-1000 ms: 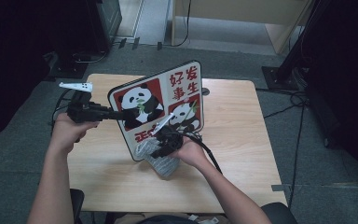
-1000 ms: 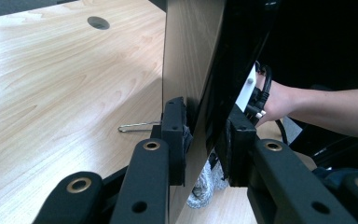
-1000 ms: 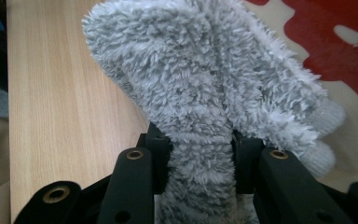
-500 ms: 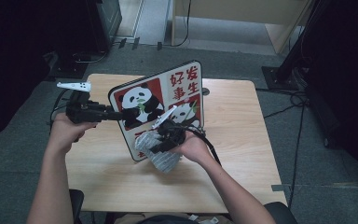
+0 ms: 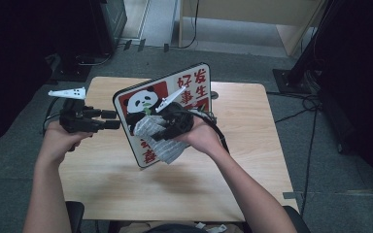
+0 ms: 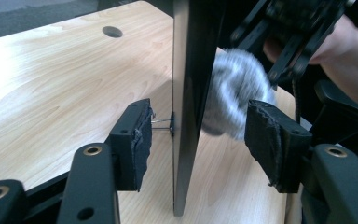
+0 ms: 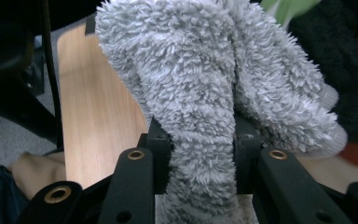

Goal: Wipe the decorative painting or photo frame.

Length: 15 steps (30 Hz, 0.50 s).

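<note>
I have the fluffy grey striped cloth [image 7: 200, 93] bunched and pinched tight between the jaws of my right gripper [image 5: 172, 127], and it sits against the printed face of the red-and-white panda sign board [image 5: 194, 90], which stands on edge and tilted on the pale wooden table [image 5: 252, 160]. My left gripper [image 6: 198, 140] has just been opening: its jaws now stand apart on either side of the board's thin edge, the pads clear of it, so I judge the board is propped rather than clamped at this instant. The step in hand looks like wiping the picture face with the cloth. To do it well I would get the left jaws back onto that edge, or at least brace it, before pressing, since a push from the cloth side could tip the panel away from me. I would then keep the cloth flat to the surface, stroke in even overlapping passes, and keep the hard jaw tips off the print
</note>
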Available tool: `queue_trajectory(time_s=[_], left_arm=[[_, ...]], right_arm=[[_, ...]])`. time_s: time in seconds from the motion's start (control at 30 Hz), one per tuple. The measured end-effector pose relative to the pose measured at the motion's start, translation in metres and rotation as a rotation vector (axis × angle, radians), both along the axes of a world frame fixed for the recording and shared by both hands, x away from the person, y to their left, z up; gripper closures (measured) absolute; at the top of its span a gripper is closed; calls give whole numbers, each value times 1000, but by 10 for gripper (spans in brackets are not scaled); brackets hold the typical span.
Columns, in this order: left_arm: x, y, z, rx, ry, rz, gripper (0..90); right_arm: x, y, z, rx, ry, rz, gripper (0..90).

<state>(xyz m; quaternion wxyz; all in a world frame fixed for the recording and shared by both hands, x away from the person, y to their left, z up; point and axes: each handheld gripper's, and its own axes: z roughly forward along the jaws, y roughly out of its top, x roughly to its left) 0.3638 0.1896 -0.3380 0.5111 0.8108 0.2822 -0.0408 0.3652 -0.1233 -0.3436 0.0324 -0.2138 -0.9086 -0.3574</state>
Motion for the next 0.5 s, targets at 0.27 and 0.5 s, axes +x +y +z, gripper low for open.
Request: queue_trajectory(time_s=[0.27, 0.5], left_arm=[[5, 10, -8, -10, -3, 2, 344], [11, 11, -12, 0, -19, 78, 347]], right_arm=[[5, 6, 29, 4, -31, 3, 685], [6, 12, 53, 9, -64, 5, 684]])
